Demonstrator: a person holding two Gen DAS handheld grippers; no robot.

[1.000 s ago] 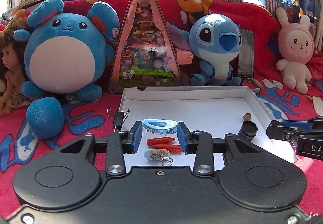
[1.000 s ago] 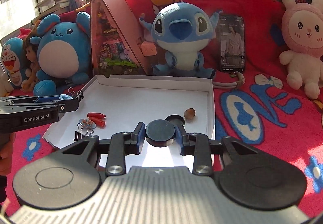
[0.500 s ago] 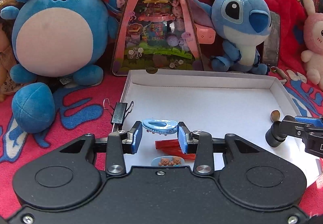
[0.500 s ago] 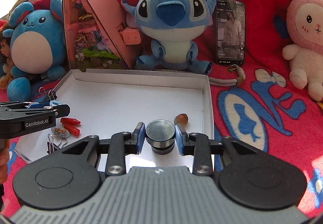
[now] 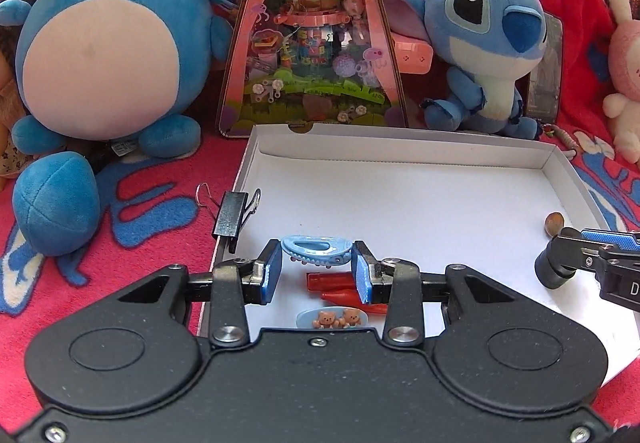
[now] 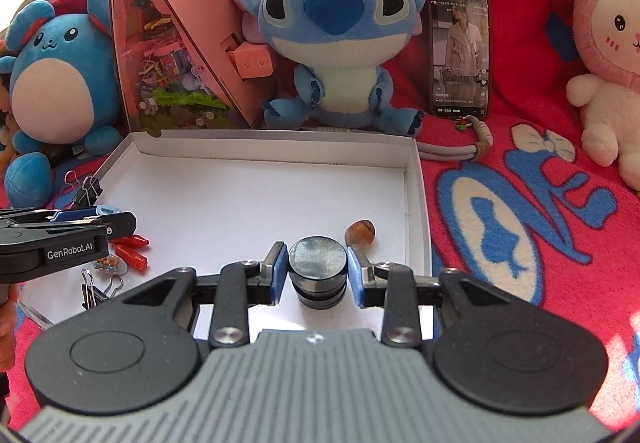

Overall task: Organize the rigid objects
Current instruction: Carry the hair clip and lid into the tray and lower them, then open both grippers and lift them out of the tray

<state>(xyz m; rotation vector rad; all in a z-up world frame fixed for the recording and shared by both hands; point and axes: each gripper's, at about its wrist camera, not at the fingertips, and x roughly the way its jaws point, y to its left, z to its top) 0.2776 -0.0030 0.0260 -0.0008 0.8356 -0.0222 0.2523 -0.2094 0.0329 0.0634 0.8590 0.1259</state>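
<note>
Red blanket (image 6: 500, 263) w/ blue-and-cream pattern covers the whole surface. Along the back, propped up: round blue plush (image 5: 100, 55) at left, pink triangular toy box (image 5: 316, 39) in the middle, blue big-eared plush (image 6: 336, 47) next to it, pink bunny plush (image 6: 608, 43) at far right. Phone (image 6: 459, 47) w/ lit screen leans upright btwn the big-eared plush and the bunny.

In front of them lies the white shallow box (image 6: 276, 151), open side up, walls low, floor mostly bare.

L gripper (image 5: 318, 267) sits over the box's near left corner, jaws narrow, blue pads pressing both ends of a light-blue hair clip (image 5: 316, 249); clip is held crosswise, clear of the box floor as far as I can tell. R gripper (image 6: 318, 275) is at the near right part of the box, jaws narrow too, clamped on a black round container (image 6: 318, 271), lid up; whether its base touches the floor – can't tell.

Small stuff in the box: two red pieces (image 5: 340, 287) lie side by side under the L gripper, a small blue oval charm (image 5: 334, 319) w/ two bears just nearer than them. Brown stone (image 6: 361, 233) rests near the right wall, just beyond the container. Black binder clip (image 5: 232, 217) is clipped on the left wall; another binder clip (image 6: 96, 289) at the near left edge.
</note>
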